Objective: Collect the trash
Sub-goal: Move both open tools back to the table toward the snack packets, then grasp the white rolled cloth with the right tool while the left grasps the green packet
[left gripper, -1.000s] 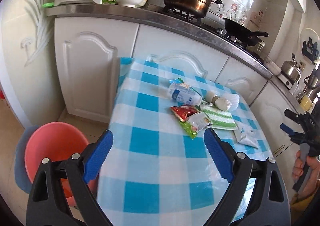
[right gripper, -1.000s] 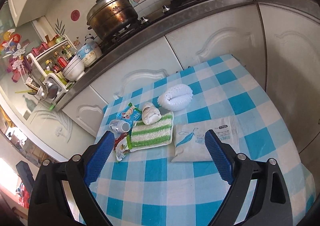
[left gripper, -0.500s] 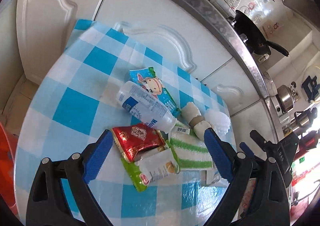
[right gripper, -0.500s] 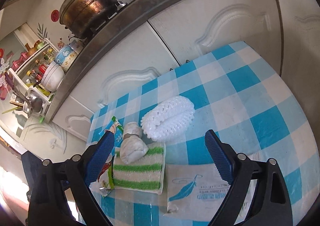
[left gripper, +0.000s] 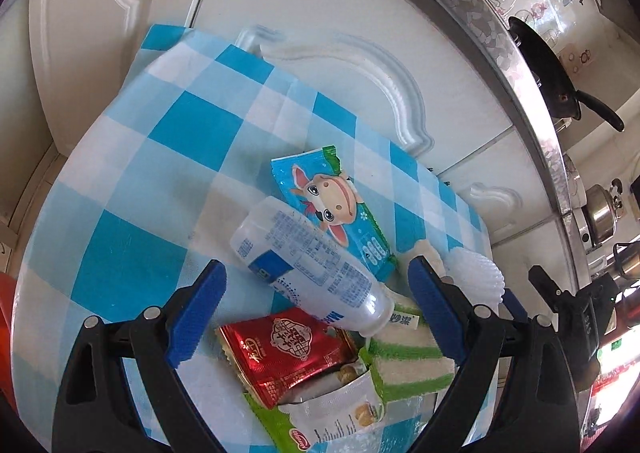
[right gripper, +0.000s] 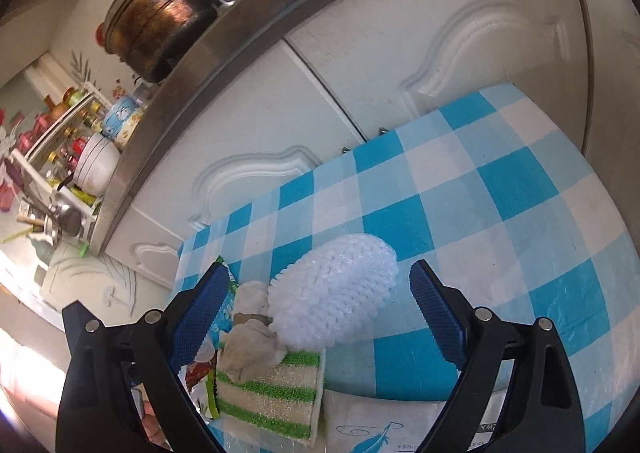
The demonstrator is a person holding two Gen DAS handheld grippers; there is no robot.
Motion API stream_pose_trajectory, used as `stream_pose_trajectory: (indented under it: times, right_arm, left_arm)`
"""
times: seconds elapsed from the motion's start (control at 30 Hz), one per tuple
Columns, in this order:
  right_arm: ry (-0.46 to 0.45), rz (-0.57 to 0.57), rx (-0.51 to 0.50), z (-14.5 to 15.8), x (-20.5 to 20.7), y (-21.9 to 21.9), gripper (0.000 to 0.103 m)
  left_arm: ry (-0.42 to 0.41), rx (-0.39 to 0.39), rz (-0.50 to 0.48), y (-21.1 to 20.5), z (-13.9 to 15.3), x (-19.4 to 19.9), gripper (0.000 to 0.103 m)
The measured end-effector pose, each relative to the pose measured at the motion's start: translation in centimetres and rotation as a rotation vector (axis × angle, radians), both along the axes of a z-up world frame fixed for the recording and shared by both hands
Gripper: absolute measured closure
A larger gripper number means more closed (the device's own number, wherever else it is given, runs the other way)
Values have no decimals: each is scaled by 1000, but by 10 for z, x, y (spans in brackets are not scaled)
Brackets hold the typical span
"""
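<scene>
Left gripper (left gripper: 314,303), jaws apart, frames a bottle (left gripper: 310,267) and red wrapper (left gripper: 286,355); right gripper (right gripper: 316,313), jaws apart, frames a foam net (right gripper: 334,291) and feather packet (right gripper: 384,431).

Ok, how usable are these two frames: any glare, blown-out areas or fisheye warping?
Left wrist view: sharp, glare on the red wrapper, a blown-out patch at the lower right edge, and the counter edge bent into an arc. Right wrist view: also sharp, overexposed at the lower left, cabinet doors bowed, and shine on the pot.
</scene>
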State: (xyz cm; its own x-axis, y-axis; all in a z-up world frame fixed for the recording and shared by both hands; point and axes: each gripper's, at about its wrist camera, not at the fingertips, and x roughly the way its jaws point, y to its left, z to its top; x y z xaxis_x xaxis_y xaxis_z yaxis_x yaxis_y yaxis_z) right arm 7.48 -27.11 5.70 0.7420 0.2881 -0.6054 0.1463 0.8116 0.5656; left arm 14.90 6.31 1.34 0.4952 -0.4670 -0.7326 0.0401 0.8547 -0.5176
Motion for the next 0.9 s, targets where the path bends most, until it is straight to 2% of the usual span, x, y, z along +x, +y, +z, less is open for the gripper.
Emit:
stream_pose_trajectory:
  times: [0.07, 0.1, 0.13, 0.17, 0.3, 0.37, 0.47, 0.57, 0.63, 0.77, 0.83, 0.9]
  right_arm:
    - [-39, 43, -105, 12, -4, 18, 12]
    - [-68, 66, -158, 19, -8, 28, 15]
    - [-94, 92, -210, 24, -13, 40, 26]
    - [-111, 121, -258, 28, -16, 51, 29]
    - [-125, 257, -363, 28, -20, 89, 42]
    - [-117, 304, -413, 22, -20, 103, 42]
    - [-98, 343, -454, 9, -17, 115, 42]
    - [-73, 363, -455, -1, -13, 117, 42]
    - [-65, 368, -477, -6, -12, 120, 42]
    - [-45, 374, -510, -14, -8, 123, 42]
    - [-33, 375, -508, -17, -6, 123, 42]
    - [-22, 375, -510, -20, -4, 123, 43]
  left_arm:
    - [8, 3, -4, -1, -2, 2, 10]
    - [10, 2, -4, -1, -3, 2, 10]
    - [9, 5, -2, 0, -2, 1, 10]
    - [-1, 8, 1, 1, -1, -1, 10]
    - [-60, 18, -18, 9, 7, -22, 10]
    - [-119, 36, -72, 10, 13, -37, 10]
    - [-208, 108, -176, 7, 20, -61, 10]
    - [-258, 157, -294, -2, 20, -78, 10]
    - [-289, 229, -356, -12, 17, -89, 10]
    - [-355, 350, -436, -32, 11, -105, 10]
    - [-359, 380, -460, -39, 6, -106, 11]
    - [-345, 388, -468, -42, 2, -105, 16]
